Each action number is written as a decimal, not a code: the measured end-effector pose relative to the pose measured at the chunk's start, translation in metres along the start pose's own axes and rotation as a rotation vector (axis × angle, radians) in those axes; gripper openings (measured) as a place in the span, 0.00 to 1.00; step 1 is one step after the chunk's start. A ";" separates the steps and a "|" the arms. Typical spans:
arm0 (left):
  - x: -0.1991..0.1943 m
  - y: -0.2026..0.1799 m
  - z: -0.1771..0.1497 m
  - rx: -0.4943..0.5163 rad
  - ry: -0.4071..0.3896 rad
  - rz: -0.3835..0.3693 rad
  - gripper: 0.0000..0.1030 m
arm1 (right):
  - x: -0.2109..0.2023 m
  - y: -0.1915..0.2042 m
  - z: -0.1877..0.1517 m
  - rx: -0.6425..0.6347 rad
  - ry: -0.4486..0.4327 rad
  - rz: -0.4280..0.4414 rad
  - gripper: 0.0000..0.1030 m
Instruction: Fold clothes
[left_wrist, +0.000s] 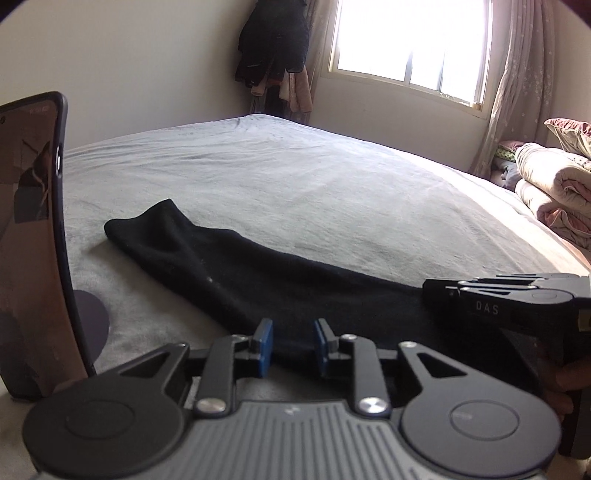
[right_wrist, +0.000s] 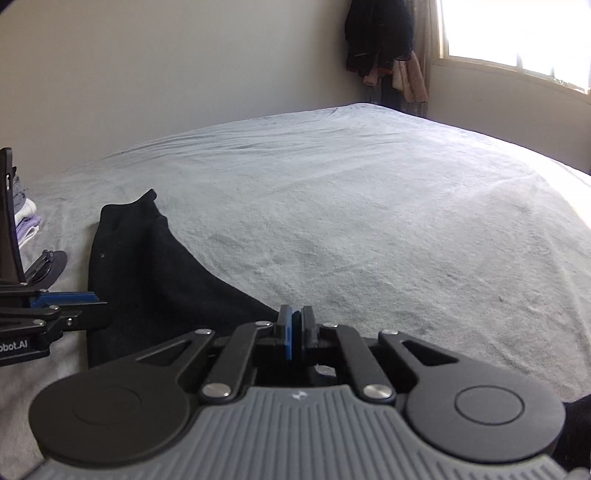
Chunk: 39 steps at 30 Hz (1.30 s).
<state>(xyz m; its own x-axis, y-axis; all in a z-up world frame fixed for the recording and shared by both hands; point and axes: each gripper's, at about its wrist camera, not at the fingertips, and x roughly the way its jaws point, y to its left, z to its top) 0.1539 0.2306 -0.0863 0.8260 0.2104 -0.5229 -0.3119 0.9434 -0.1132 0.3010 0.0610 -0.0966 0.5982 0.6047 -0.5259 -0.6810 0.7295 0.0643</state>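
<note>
On grey bed (left_wrist: 295, 177): black garment (left_wrist: 229, 266); right hand-held gripper (right_wrist: 295, 325) closed.

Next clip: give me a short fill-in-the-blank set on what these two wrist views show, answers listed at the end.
1. The garment lying on the bed is ____ in colour.
2. The right gripper has its jaws ____.
3. The left gripper has a visible ____ between its blue pads.
4. Daylight enters through a ____ beside the curtain.

Missing words: black; shut; gap; window
</note>
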 end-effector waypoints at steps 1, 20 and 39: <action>-0.001 -0.002 -0.001 0.007 -0.006 -0.001 0.36 | 0.002 -0.002 0.000 0.008 0.009 0.002 0.04; -0.020 -0.053 0.004 -0.010 0.101 -0.292 0.41 | -0.126 -0.062 0.007 0.161 0.015 -0.288 0.37; 0.042 -0.058 0.044 0.191 0.081 -0.206 0.43 | -0.111 -0.099 -0.012 0.004 0.131 -0.296 0.47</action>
<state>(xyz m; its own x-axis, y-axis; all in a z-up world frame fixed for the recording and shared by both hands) 0.2276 0.1960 -0.0648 0.8201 -0.0044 -0.5722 -0.0412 0.9969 -0.0667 0.2973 -0.0825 -0.0542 0.7102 0.3197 -0.6273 -0.4836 0.8690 -0.1046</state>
